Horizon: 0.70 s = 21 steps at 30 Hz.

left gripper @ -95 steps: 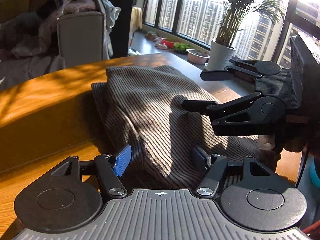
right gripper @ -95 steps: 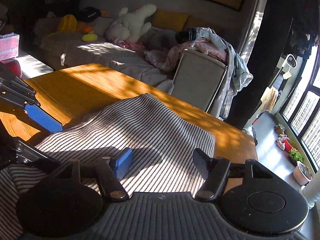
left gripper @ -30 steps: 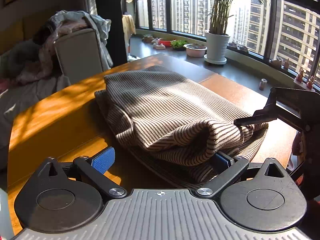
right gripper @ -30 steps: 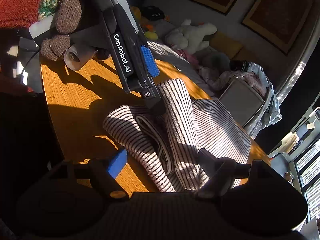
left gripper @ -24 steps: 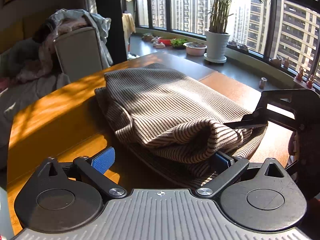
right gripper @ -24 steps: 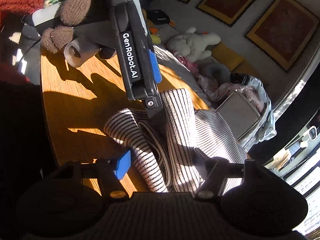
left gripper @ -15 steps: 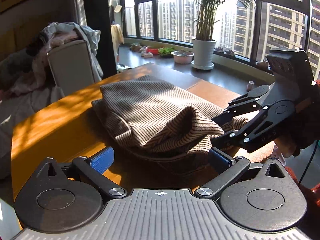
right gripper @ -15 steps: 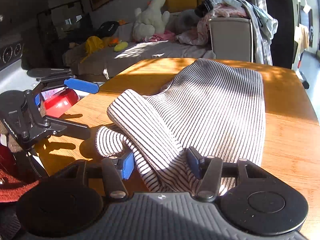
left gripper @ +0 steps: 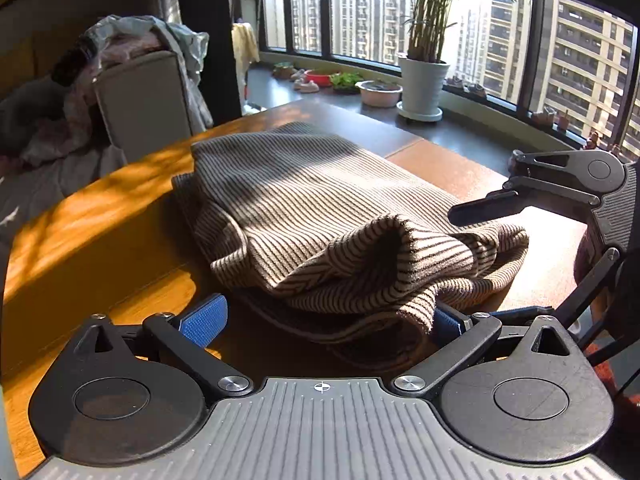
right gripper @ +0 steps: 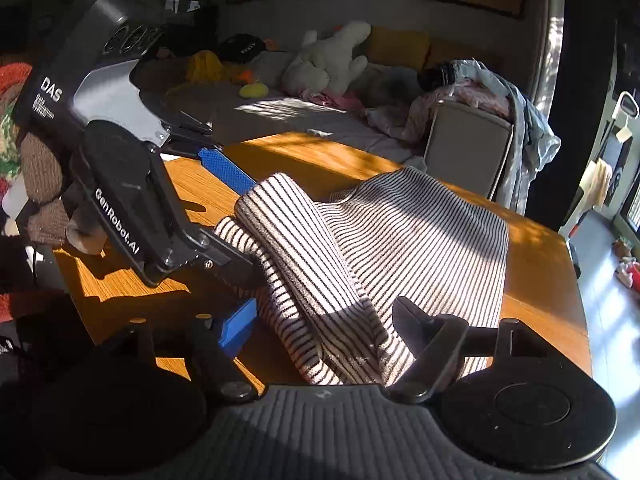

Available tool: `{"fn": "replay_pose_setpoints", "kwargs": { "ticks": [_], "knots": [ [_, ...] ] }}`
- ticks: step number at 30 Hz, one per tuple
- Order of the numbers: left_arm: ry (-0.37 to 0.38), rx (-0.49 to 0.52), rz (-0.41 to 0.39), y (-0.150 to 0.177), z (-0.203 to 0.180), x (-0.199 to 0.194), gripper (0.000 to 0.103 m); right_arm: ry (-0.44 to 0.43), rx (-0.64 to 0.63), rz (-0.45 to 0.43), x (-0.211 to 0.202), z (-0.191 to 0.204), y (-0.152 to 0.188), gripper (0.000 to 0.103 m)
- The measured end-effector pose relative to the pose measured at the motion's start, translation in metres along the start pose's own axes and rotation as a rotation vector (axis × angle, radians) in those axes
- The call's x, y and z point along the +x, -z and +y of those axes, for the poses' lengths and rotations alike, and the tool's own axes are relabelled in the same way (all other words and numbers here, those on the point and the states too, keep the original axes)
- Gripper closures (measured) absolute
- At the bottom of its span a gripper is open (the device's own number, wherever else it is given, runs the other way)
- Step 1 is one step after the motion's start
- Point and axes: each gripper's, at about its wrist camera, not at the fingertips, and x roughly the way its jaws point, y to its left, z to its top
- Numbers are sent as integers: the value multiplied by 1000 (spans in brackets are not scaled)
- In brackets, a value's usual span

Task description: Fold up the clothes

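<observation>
Fold half done: sweater (left gripper: 320, 200) bunched between both grippers. Left gripper (left gripper: 320, 320) spread; right gripper (right gripper: 324, 320) opening, seemingly released. Next: flatten roll.

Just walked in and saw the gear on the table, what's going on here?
A person is folding a striped sweater on a wooden table with a handheld tool in each hand. The sweater is already doubled over, with a bunched fold at the near edge. The left tool is wide open around that fold. The right tool has the cloth between its fingers and its jaws are opening.
</observation>
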Motion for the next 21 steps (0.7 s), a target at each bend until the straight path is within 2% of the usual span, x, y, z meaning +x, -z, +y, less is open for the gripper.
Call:
{"fn": "replay_pose_setpoints", "kwargs": {
  "ticks": [6,8,9,10,11,12,16,19,21],
  "knots": [
    [3,-13,-16,-3,1,-4,0,163,-244,-9,22,31,10,24],
    [6,-20,-16,-3,2,-4,0,173,-264,-19,23,33,5,26],
    [7,-23,-17,-3,3,-4,0,174,-270,-25,22,34,2,29],
    [8,-27,-20,-3,4,-5,0,174,-276,-30,22,35,-1,40],
    [10,-29,-28,-2,6,-9,0,175,-282,-36,21,36,-4,55],
    [17,-30,-38,-1,8,-14,0,176,-288,-41,21,37,-7,62],
    [28,-65,-85,3,26,-36,0,167,-242,-4,18,25,-17,72],
    [-15,-167,-117,3,50,-46,0,124,-224,28,2,17,-25,78],
    [-16,-248,-139,-2,65,-45,0,92,-213,50,-10,12,-30,78]
  ]
}}
